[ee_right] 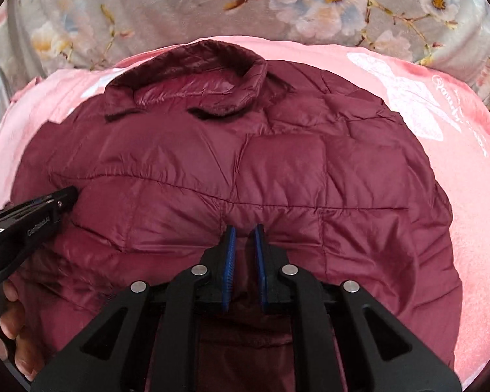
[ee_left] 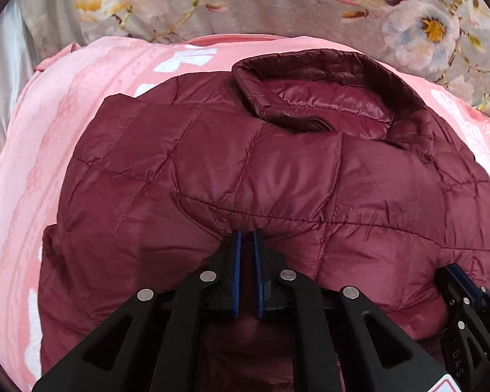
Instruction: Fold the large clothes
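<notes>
One maroon quilted jacket (ee_left: 232, 176) lies spread on a pink blanket (ee_left: 45, 150), its single collar (ee_left: 317, 94) at the far end and standing open. The near hem is lifted and bunched, and two grippers hold it side by side. The left gripper (ee_left: 247, 238) has its two blue-padded fingers (ee_left: 236, 261) nearly together, with a fold of the jacket pinched between them. The right gripper (ee_right: 245, 233) likewise has its two blue fingers (ee_right: 229, 261) drawn close on a pucker of the same fabric. Each gripper shows in the other's view as a black shape at the edge of the frame, near but apart. The one pink blanket carries white printed motifs and script and lies over one grey floral bedspread (ee_right: 166, 3). In the right wrist view, bare human fingers (ee_right: 13, 320) show at the lower left edge.
</notes>
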Motion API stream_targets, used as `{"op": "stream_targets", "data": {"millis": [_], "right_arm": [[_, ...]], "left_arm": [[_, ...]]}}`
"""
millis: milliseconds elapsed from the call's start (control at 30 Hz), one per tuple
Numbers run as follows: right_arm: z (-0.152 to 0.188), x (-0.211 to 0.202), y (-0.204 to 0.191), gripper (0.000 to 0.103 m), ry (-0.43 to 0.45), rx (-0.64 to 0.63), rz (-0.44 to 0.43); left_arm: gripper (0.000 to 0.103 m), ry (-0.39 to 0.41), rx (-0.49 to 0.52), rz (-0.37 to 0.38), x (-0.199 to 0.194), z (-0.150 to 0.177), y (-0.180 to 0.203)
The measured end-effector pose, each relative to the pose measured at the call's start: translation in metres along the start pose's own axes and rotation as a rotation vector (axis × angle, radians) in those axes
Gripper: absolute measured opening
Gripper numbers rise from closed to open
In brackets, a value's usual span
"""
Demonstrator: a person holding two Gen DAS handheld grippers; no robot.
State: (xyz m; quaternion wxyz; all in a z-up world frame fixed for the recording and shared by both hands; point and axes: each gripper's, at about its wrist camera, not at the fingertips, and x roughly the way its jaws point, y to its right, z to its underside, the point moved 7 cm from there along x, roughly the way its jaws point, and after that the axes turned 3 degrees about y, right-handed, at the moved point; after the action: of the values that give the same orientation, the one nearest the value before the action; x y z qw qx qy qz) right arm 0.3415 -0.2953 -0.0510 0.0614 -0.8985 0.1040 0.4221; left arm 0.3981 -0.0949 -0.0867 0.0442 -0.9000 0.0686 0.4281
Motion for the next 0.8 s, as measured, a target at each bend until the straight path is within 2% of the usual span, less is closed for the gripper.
{"op": "stream_targets", "data": {"millis": [233,800], "right_arm": [[0.0043,-0.0011,-0.0023,0.011,0.03,-0.026,0.032],[0.0034,-0.0015,0.0021,0.011,0.026,0.016,-0.018]], "left_arm": [[0.009,0.072,0.016,-0.025,0.001,0.0046,0.0015],[0.009,0.082,0.033,-0.047,-0.0001,0.0043,0.0059]]}}
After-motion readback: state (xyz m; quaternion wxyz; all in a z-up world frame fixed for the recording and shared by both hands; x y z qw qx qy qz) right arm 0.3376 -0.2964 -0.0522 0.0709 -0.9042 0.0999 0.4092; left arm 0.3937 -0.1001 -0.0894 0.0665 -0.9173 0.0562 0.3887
